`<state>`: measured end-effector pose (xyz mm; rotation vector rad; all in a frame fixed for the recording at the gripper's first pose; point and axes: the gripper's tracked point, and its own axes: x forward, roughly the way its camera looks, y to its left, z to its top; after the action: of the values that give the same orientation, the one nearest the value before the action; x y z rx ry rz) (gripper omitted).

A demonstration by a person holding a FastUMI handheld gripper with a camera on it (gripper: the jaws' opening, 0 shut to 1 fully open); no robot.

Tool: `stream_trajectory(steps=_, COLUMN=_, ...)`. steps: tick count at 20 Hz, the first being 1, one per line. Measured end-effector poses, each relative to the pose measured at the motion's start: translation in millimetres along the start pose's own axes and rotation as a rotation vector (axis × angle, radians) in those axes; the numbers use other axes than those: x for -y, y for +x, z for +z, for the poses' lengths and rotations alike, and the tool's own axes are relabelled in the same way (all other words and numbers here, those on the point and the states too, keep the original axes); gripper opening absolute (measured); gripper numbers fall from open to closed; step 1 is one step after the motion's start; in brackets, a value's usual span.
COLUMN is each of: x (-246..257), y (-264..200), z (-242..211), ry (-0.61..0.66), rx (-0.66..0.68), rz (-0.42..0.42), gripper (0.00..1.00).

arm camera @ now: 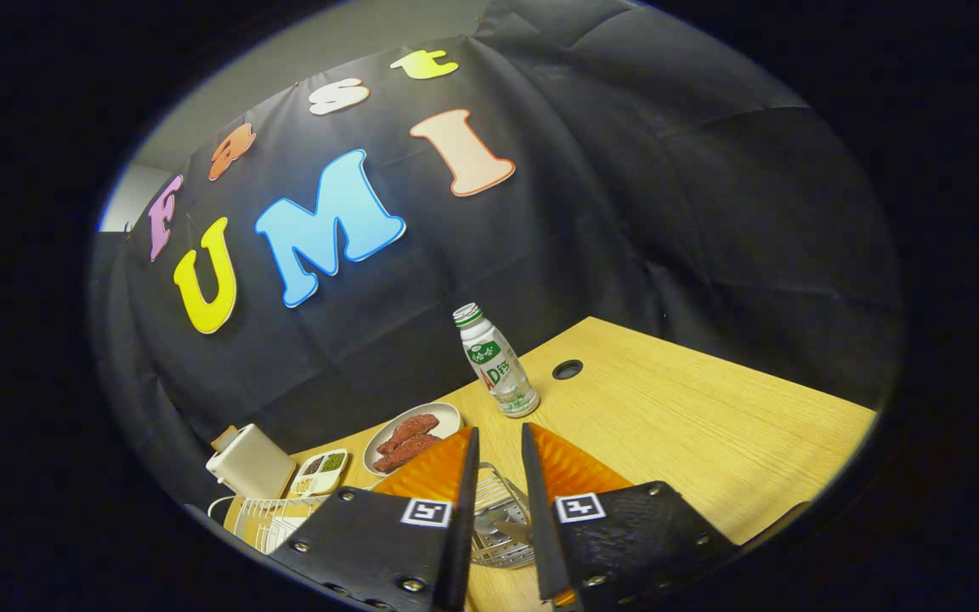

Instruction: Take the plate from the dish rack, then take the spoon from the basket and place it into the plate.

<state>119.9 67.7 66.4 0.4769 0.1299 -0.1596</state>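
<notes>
Hovering the gripper above the wire basket, jaws standing narrowly apart and clamping nothing. Peeking through the gap between the fingers, low and close in: the basket, with what is looking like the spoon lying inside, its long axis too hidden to tell. Sitting off to the left of the fingers: the white dish rack. Judging the coming move as calling for dropping almost straight down into that gap, not reaching ahead toward the bottle
</notes>
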Motion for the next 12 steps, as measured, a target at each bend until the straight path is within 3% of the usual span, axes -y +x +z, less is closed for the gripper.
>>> stream_trajectory(steps=3, x=6, y=-5, z=-5, ry=-0.017, rx=-0.002, rz=-0.011, gripper=0.34)
stream_trajectory(steps=10, x=11, y=-5, z=-37, ry=-0.012, rx=-0.035, rz=-0.023, gripper=0.34)
stream_trajectory(steps=11, x=12, y=-6, z=-38, ry=-0.01, rx=-0.027, rz=-0.031, gripper=0.33)
stream_trajectory(steps=12, x=7, y=-9, z=-38, ry=-0.001, rx=-0.015, rz=-0.009, gripper=0.25)
